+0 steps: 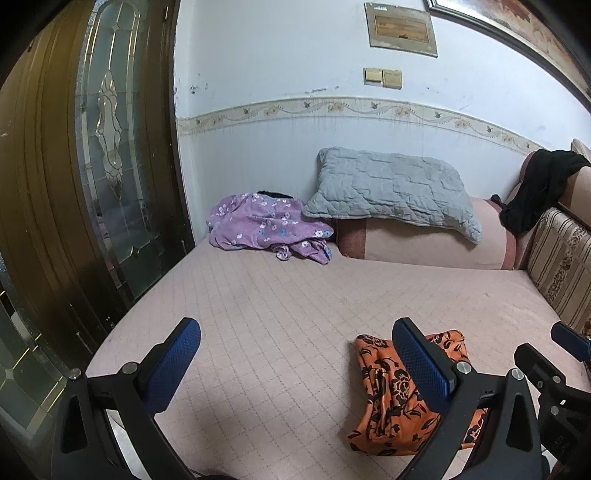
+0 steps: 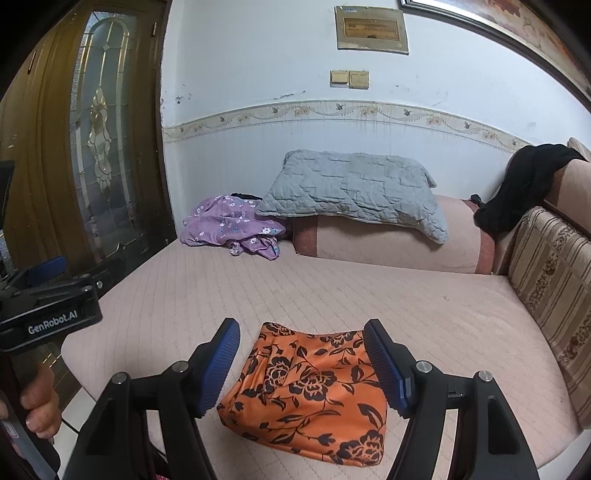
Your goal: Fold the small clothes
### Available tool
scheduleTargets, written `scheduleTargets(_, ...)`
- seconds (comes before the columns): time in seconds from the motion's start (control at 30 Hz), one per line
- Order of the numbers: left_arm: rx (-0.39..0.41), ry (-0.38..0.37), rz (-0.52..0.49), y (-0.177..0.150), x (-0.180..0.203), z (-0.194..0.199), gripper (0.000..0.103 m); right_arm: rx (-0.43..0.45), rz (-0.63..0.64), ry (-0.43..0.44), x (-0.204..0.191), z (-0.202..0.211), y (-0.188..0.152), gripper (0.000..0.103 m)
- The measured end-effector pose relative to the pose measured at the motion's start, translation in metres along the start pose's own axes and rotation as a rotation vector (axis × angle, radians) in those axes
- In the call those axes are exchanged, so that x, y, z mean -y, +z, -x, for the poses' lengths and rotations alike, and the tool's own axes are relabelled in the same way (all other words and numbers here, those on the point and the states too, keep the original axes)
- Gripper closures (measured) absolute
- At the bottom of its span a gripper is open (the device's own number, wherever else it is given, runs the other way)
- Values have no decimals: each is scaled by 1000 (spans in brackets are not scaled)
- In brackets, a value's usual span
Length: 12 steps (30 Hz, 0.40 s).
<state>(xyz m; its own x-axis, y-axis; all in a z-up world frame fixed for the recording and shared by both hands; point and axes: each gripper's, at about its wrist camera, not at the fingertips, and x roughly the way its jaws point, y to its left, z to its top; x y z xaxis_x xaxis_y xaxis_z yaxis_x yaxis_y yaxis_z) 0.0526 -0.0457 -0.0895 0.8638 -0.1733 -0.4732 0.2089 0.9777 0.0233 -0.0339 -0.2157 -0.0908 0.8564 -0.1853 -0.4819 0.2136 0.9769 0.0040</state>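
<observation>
Nearest the lens in the right wrist view, the right gripper (image 2: 301,363) holds its 2 blue-padded fingers (image 2: 221,363) spread wide, released and grasping nothing, above the near edge of the bed. Between them in that view, and lower, lies the folded orange garment with black flowers (image 2: 310,395), flat on the pink quilted mattress cover (image 2: 424,314) near the front edge; neither pad touches it. In the left wrist view the left gripper (image 1: 295,363) is likewise released, its fingers far apart over bare mattress, and the same orange garment sits to the right, partly hidden behind the right-hand blue pad (image 1: 421,365). The right gripper's black frame also shows at the lower right corner of that view. In the right wrist view the left gripper's body, marked GenRobot.AI, shows at the left edge, with the person's hand (image 2: 38,402) wrapped around its handle. At the far side of the bed a crumpled purple floral garment (image 2: 232,225) lies against the wall, touching a grey quilted pillow (image 2: 351,192) that rests on a pink bolster (image 2: 399,243). A black garment (image 2: 517,188) hangs over the sofa-style backrest at right, above a striped cushion (image 2: 554,266). A wooden door with a leaded glass panel (image 2: 103,122) stands at left, and 2 wall switches (image 2: 349,79) sit under a framed plaque (image 2: 371,31).
</observation>
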Motion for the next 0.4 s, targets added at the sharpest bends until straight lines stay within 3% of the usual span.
scheduleTargets(0.27,-54,-6,-8,4,10,-46,0,-64,0,10,5,-40,-2,30)
scheduleTargets(0.4,-59,-13,0,5,12,-80,0,-105,-45,35,29,-70,-7,30)
